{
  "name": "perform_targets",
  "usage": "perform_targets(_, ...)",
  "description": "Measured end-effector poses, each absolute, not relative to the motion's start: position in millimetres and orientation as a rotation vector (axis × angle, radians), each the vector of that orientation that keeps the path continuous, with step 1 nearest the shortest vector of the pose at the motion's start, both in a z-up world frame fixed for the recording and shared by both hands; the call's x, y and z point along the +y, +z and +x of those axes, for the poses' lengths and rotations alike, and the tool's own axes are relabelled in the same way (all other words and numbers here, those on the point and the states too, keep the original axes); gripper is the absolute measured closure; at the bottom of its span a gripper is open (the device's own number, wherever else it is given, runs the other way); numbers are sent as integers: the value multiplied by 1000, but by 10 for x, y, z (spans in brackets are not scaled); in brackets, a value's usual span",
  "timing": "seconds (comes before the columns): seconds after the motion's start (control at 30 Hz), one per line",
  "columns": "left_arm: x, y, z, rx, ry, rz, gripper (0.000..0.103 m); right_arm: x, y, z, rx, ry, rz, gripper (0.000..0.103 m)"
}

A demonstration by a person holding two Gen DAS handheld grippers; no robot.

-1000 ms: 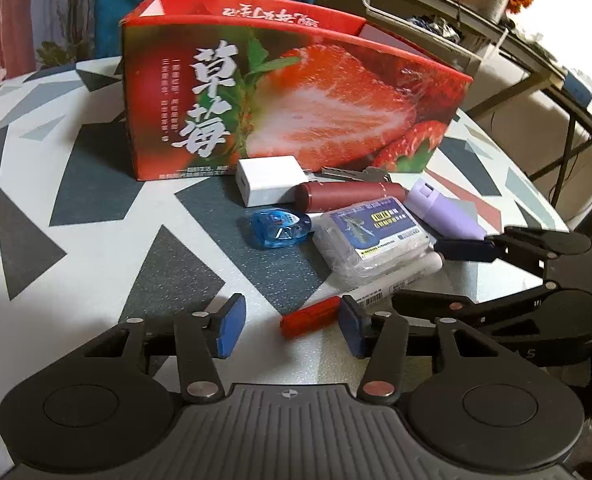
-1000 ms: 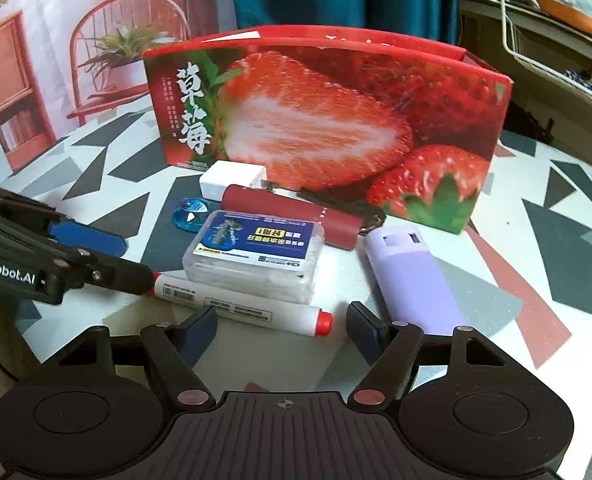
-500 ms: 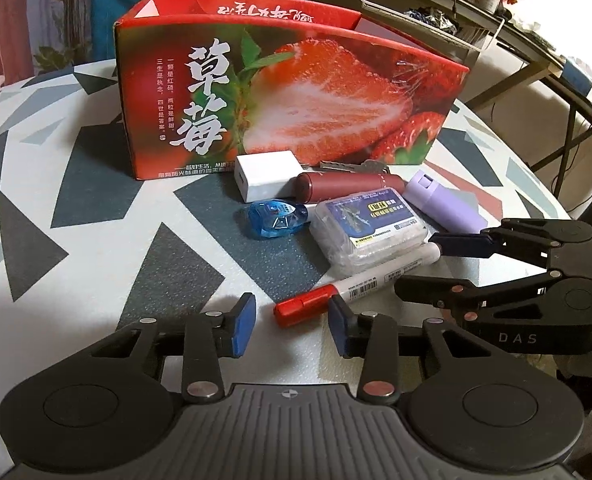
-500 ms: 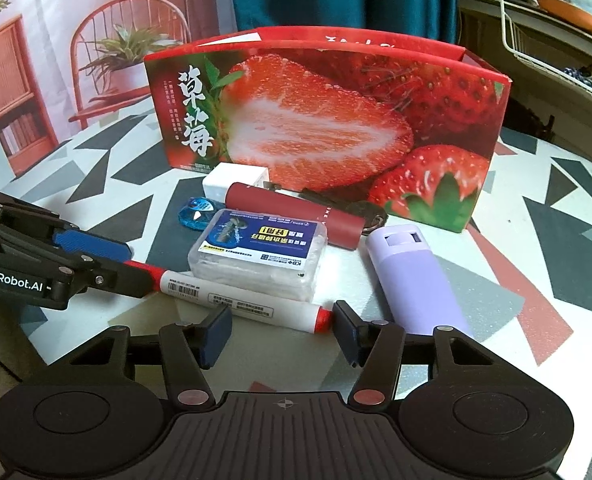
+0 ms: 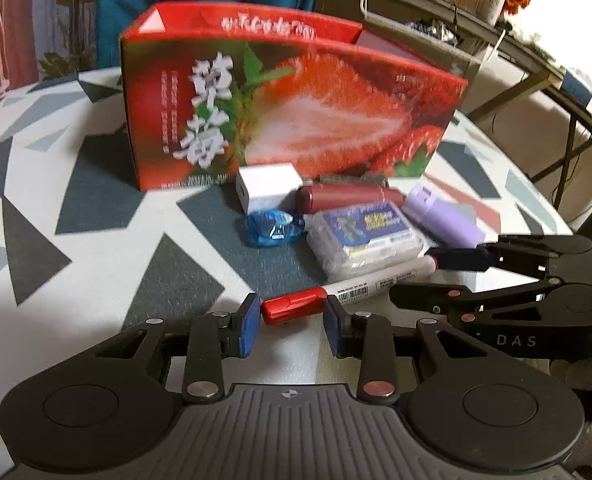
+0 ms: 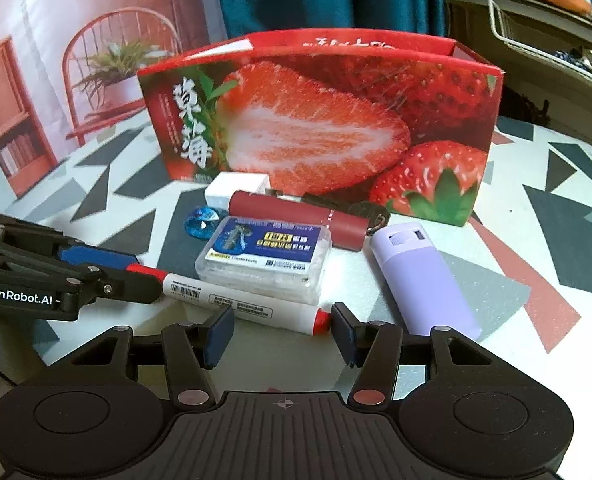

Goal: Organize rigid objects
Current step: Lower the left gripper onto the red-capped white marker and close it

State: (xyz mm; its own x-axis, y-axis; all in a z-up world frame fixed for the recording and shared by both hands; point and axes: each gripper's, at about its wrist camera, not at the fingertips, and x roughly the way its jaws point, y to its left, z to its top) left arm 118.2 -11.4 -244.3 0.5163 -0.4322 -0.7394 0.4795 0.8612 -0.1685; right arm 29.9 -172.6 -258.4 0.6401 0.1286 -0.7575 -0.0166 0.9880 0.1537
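A white marker [image 5: 376, 284] with a red cap lies on the patterned table [image 5: 95, 264], in front of the other items. My left gripper [image 5: 291, 316] has its jaws closing around the red cap, with thin gaps still showing on both sides. My right gripper [image 6: 281, 328] is also closing. The marker's [image 6: 235, 300] other end lies between its fingertips, untouched. Each gripper also shows in the other's view, the left gripper [image 6: 145, 274] and the right gripper [image 5: 412, 276]. The open strawberry box [image 5: 296, 112] stands behind.
In front of the box lie a white cube [image 5: 267, 186], a dark red tube [image 5: 344, 198], a blue tape dispenser [image 5: 273, 232], a clear plastic case [image 5: 364, 236], a lilac case [image 5: 444, 220] and keys [image 5: 352, 178]. Shelving and desks stand beyond the table's right edge.
Both pairs of jaws have narrowed. The marker's red cap, earlier beside my left gripper's right finger, now sits between its fingertips. The marker's other end now lies between my right fingertips.
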Motion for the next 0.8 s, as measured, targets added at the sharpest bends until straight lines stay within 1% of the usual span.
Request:
perform_targets(0.4, -122, -2285, 1100, 791, -574, 61, 66, -1773, -2341, 229, 807, 40, 168, 53)
perform_targets(0.7, -79, -2161, 1172, 733, -548, 25, 66, -1702, -2222, 269, 754, 51, 127, 53)
perform_targets(0.73, -75, -2124, 1201, 723, -564, 9, 69, -1697, -2193, 290, 744, 58, 122, 59)
perform_targets(0.77, -85, -2073, 1235, 713, -602, -20, 69, -1694, -2149, 327, 731, 101, 134, 70)
perform_targets(0.8, -115, -2023, 1253, 698, -618, -19, 69, -1673, -2102, 362, 718, 127, 134, 70)
